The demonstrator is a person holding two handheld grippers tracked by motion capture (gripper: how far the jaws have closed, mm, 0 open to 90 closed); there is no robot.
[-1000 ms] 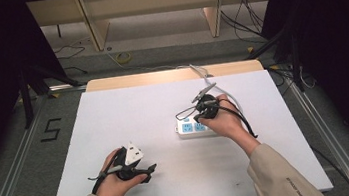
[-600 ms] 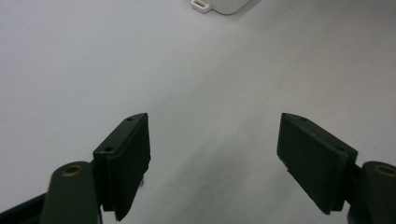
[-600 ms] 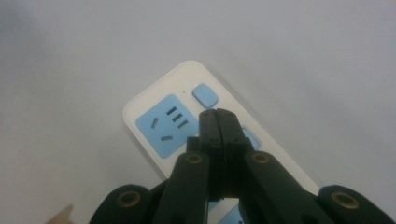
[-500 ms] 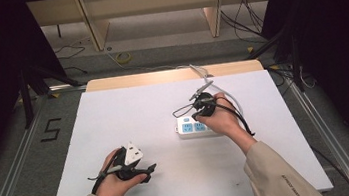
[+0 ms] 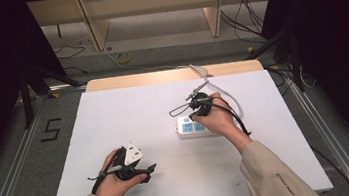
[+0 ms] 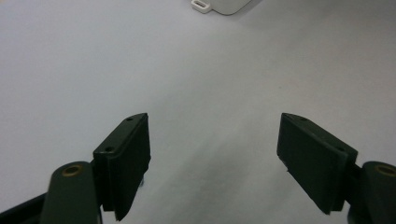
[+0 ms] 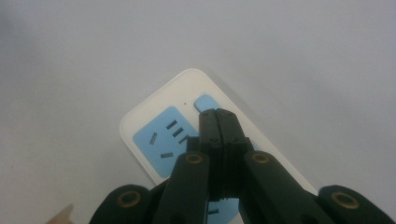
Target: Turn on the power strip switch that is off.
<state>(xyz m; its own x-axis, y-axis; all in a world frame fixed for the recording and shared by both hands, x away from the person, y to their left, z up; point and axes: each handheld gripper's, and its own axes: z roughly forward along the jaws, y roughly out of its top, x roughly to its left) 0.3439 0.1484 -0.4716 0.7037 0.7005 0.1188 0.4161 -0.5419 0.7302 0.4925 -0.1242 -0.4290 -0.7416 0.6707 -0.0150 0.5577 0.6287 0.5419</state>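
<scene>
The white power strip lies right of centre on the table. The right gripper, jaws pinched together on nothing, points down at its blue button; pressing the switch looks like the step, needing a straight downward push. The left gripper rests near-left, jaws wide
</scene>
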